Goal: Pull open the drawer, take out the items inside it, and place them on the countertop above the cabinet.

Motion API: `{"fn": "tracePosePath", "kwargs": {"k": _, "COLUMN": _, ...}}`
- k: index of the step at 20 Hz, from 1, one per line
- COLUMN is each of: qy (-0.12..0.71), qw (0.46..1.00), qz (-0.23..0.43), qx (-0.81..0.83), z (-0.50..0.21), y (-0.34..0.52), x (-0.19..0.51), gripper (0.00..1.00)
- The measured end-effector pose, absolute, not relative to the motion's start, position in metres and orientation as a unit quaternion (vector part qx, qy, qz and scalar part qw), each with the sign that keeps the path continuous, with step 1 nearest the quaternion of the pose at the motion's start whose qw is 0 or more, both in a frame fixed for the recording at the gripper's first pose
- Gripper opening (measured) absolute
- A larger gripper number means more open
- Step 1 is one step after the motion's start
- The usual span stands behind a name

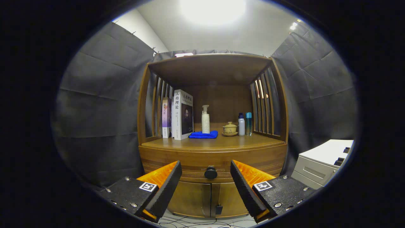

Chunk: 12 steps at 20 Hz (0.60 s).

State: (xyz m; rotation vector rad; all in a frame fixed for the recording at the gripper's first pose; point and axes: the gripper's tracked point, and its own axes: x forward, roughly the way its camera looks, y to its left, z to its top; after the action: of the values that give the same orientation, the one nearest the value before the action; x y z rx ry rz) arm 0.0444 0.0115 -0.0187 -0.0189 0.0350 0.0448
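The gripper (206, 177) is held level and points straight at the wooden cabinet (212, 136), its two fingers (164, 186) spread wide with nothing in them, and the shut drawer (190, 163) with its round black knob (210, 172) sits just ahead, between the fingertips, under the countertop (218, 143).

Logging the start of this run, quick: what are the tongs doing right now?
Tongs: open, holding nothing, fingers spread either side of the closed drawer's black knob, not touching it.
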Motion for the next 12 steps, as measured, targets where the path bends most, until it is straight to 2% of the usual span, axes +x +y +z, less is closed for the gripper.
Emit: {"fn": "tracePosePath", "kwargs": {"k": 12, "qy": 0.088, "qw": 0.996, "qz": 0.023, "qx": -0.023, "z": -0.09, "y": 0.004, "x": 0.125, "gripper": 0.96}}
